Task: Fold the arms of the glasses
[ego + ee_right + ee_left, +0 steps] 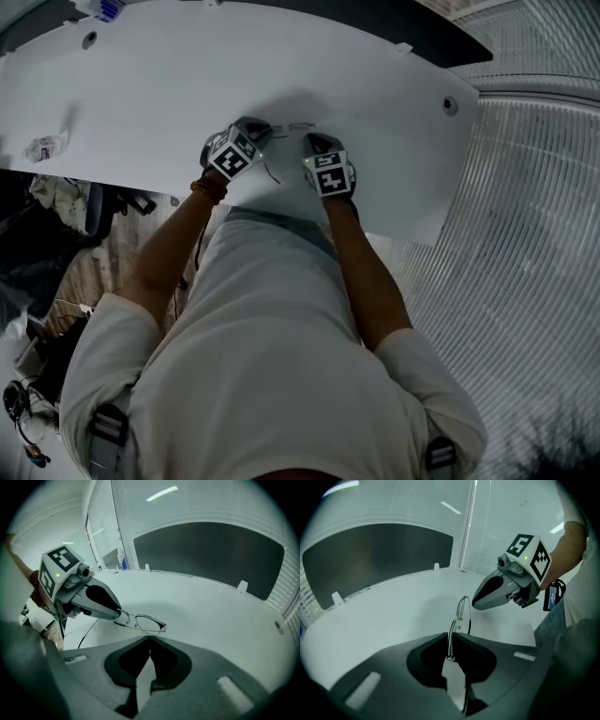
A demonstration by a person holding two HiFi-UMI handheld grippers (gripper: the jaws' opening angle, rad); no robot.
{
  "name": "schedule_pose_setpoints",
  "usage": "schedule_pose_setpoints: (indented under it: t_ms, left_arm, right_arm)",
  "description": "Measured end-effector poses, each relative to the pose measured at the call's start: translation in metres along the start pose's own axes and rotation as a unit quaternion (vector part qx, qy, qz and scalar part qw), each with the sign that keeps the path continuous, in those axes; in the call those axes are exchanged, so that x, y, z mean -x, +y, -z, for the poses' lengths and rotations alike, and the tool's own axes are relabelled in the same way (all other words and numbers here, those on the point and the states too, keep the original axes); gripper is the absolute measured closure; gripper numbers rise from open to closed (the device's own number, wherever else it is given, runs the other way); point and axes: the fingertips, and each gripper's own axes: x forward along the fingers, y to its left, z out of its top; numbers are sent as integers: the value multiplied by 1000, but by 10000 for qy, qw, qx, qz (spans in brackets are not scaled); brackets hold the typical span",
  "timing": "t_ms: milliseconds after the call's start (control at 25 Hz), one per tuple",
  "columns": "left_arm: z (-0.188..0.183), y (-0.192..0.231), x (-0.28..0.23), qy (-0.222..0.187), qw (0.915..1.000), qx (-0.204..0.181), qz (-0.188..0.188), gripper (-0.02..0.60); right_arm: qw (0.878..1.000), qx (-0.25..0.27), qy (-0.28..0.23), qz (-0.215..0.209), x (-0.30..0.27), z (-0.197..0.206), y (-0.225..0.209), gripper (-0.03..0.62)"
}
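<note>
Thin metal-rimmed glasses (pixel 143 623) lie on the white table (pixel 169 84) between my two grippers. My left gripper (pixel 451 637) has its jaws closed on the left end of the frame (pixel 461 609), which runs away from it edge-on. From that end, one thin arm (pixel 86 634) trails toward the table's near edge. My right gripper (pixel 150 638) is shut, and its tips sit right beside the right end of the frame. Nothing shows between its jaws. In the head view the glasses (pixel 291 127) are just beyond both marker cubes.
A small crumpled wrapper (pixel 42 147) lies at the table's far left. The near table edge (pixel 281 211) runs just under my wrists. A dark panel (pixel 211 555) stands behind the table. Clutter lies on the floor at the left (pixel 56 206).
</note>
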Motion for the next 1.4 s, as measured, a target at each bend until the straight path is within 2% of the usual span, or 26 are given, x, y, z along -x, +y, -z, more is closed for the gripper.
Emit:
schedule_pose_setpoints:
  t_ms: [120,280,440,560,720,840,1040,1400]
  left_arm:
    - [-2,2,2,-21,10000,-4,-53,551]
    - [-2,2,1,-12,10000,-37,-86,549]
    - [-1,0,-1,10,9999,-80,-101,549]
    - [0,-1,-1,40,9999,-104,-109,549]
    - [-1,-1,-1,53,9998,-125,-113,549]
    - [-1,-1,-1,61,9998,-133,-111,549]
    - [-1,-1,1,44,9999,-146,-79,549]
    - [0,-2,4,92,9996,-269,-9,549]
  right_arm:
    - [10000,-12,-59,-53,14,0,6,580]
    - [9983,144,-197,-536,31,2,43,552]
    - [9918,576,-185,-1125,37,10,100,537]
    - [9857,1009,-64,-1351,28,22,133,526]
    - [9811,1442,160,-1280,14,35,149,468]
    - [9797,1683,271,-1059,5,42,143,462]
    - [9849,1430,460,-858,-8,53,126,462]
    - [9868,1365,505,-708,-7,52,109,462]
